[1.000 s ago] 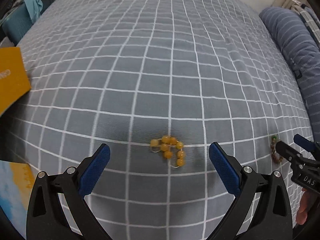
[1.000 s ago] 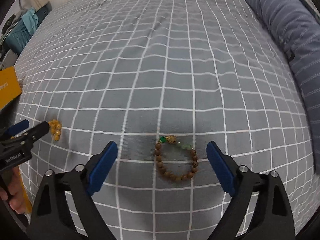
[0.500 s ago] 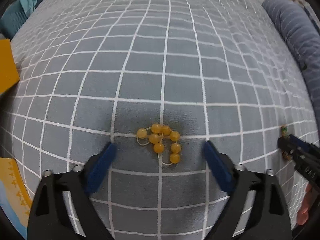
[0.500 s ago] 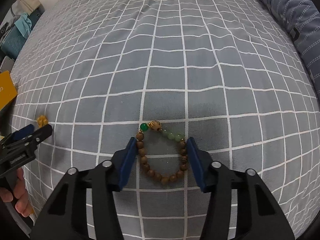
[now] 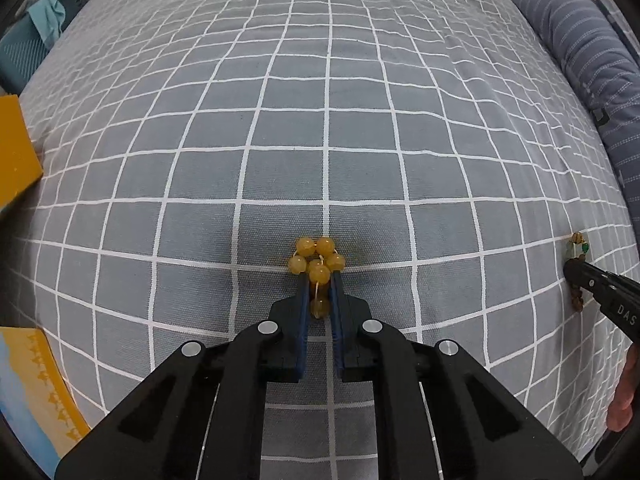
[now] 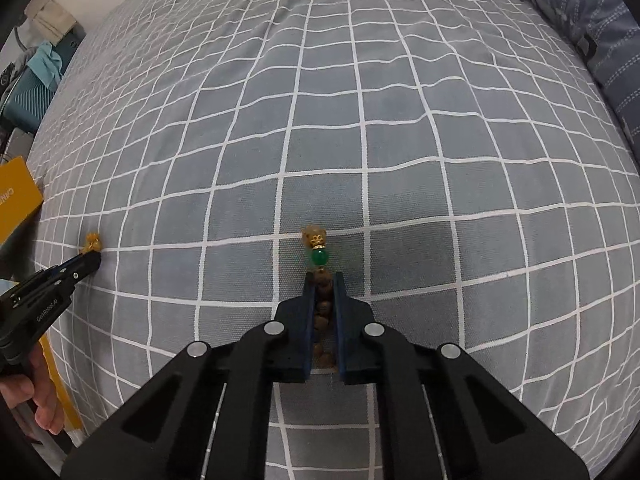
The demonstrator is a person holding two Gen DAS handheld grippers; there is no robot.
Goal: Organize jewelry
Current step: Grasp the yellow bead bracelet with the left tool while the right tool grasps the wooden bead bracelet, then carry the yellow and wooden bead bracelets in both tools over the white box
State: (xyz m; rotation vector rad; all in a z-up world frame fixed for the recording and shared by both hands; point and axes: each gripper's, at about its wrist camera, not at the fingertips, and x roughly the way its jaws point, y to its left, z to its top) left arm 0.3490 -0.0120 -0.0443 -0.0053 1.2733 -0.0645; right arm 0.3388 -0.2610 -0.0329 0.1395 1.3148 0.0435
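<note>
A yellow bead bracelet (image 5: 318,260) lies bunched on the grey checked bedspread (image 5: 328,120). My left gripper (image 5: 320,292) is shut on its near beads. A brown wooden bead bracelet with green beads (image 6: 318,256) lies on the same bedspread (image 6: 360,100). My right gripper (image 6: 324,284) is shut on its brown beads; the green bead and a gold bead stick out past the fingertips. The right gripper and wooden bracelet (image 5: 578,264) show at the right edge of the left wrist view. The left gripper and yellow bracelet (image 6: 92,242) show at the left of the right wrist view.
A yellow box (image 5: 14,152) sits at the left edge, also in the right wrist view (image 6: 16,196). A yellow and blue card (image 5: 32,392) lies at the lower left. A striped blue pillow (image 5: 588,60) lies at the right. A teal case (image 6: 24,92) stands beyond the bed.
Both grippers have closed from wide open onto their bracelets. The yellow beads are bunched tighter and the wooden loop is squeezed flat between the right fingers.
</note>
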